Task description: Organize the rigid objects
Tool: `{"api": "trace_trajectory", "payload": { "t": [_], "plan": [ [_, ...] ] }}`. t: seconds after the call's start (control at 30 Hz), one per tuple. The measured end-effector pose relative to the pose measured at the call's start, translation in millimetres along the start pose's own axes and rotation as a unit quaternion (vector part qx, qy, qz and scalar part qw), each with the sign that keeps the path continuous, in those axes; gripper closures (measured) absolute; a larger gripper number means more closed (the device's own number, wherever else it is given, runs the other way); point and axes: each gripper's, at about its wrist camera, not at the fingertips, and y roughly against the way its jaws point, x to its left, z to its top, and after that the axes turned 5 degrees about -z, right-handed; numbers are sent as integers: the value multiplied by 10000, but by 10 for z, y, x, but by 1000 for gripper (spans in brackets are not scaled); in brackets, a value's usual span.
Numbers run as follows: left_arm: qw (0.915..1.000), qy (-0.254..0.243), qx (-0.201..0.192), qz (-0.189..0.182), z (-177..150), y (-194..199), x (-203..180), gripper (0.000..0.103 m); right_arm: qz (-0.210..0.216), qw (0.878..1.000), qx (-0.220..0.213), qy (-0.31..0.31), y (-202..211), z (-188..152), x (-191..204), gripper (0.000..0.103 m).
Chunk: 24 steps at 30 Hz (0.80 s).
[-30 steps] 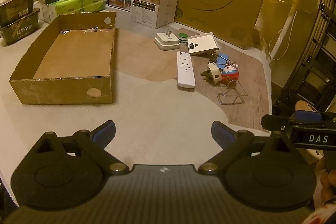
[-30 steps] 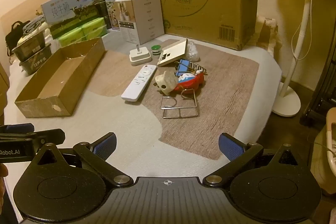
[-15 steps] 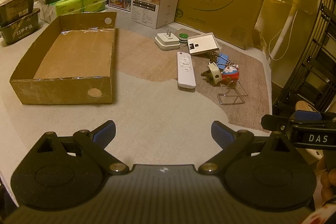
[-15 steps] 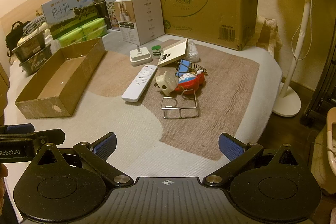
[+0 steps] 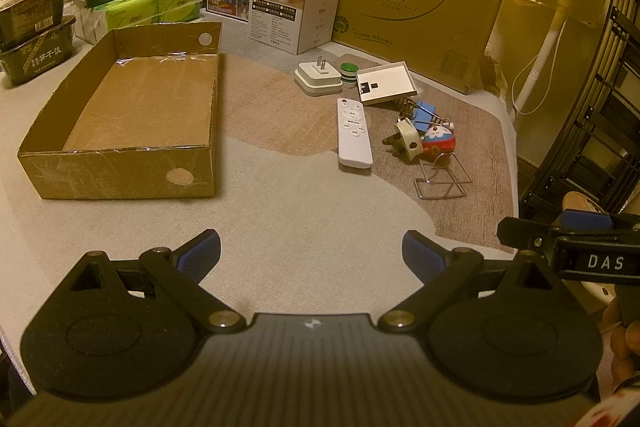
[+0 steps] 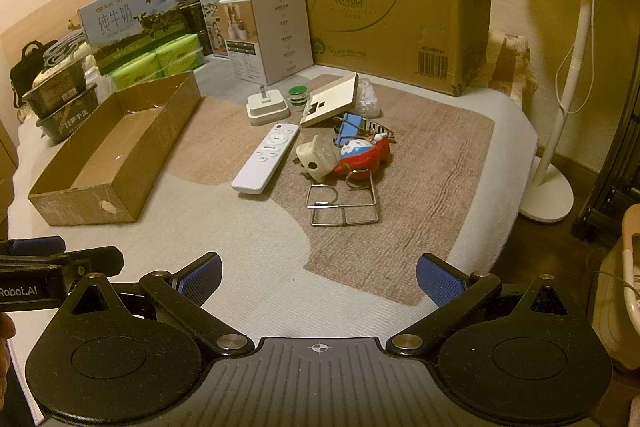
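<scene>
Nothing is held yet, so the sorting looks barely begun. Left wrist view: the left gripper hangs at the bottom centre with its jaws spread wide and empty. The empty cardboard tray sits at middle left, well apart from it, and the white remote lies right of centre.

Right wrist view: the right gripper is likewise spread and empty at the bottom. The remote lies above it at centre, the nearest loose item beside the wire stand. The next move probably calls for reaching forward and closing across the remote's narrow width.
</scene>
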Motion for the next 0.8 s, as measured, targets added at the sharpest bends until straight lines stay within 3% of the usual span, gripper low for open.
{"api": "trace_trajectory", "payload": {
  "t": [0.8],
  "plan": [
    [10000,-56,34,40,147,-272,56,7,-76,9998,123,-126,-244,71,-111,0]
  ]
}}
